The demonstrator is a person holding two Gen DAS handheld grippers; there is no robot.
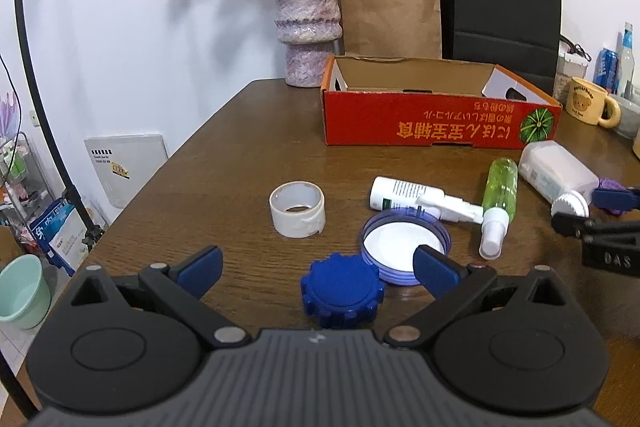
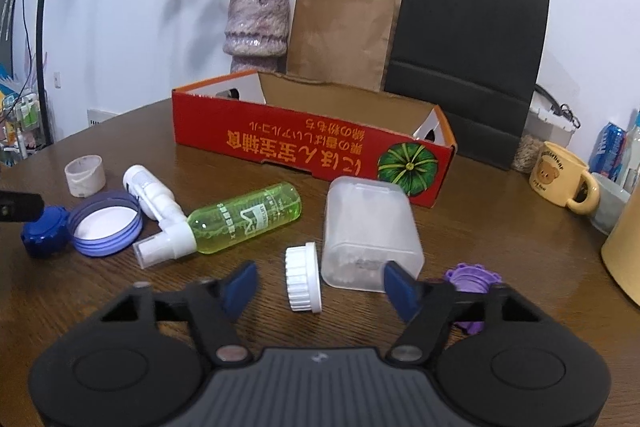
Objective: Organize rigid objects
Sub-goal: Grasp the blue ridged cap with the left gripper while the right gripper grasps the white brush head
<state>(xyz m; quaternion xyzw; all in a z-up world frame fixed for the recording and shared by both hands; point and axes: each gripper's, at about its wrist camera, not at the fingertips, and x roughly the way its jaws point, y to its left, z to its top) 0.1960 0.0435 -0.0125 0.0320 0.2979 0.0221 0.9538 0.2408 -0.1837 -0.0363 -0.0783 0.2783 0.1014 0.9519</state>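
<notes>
Sitting at the upper middle of both views, the red open-topped cardboard box looks empty, so none of the loose items on the brown wooden counter is yet sorted.

The frosted white plastic bottle lies on its side at centre right of the right wrist view, its ribbed white screw cap lying between the fingers of the right gripper. Those jaws stand partly apart, no pad pressing on it. The risk, as I judge it: the cap is round and ribbed, so an off-centre squeeze could roll the bottle toward the green translucent spray bottle just beside it.

The left gripper stands wide open at the lower middle of its view, straddling the dark blue toothed plastic lid. That lid touches the pale blue upturned jar lid; closing could drag both, or nudge the white pump bottle.
</notes>
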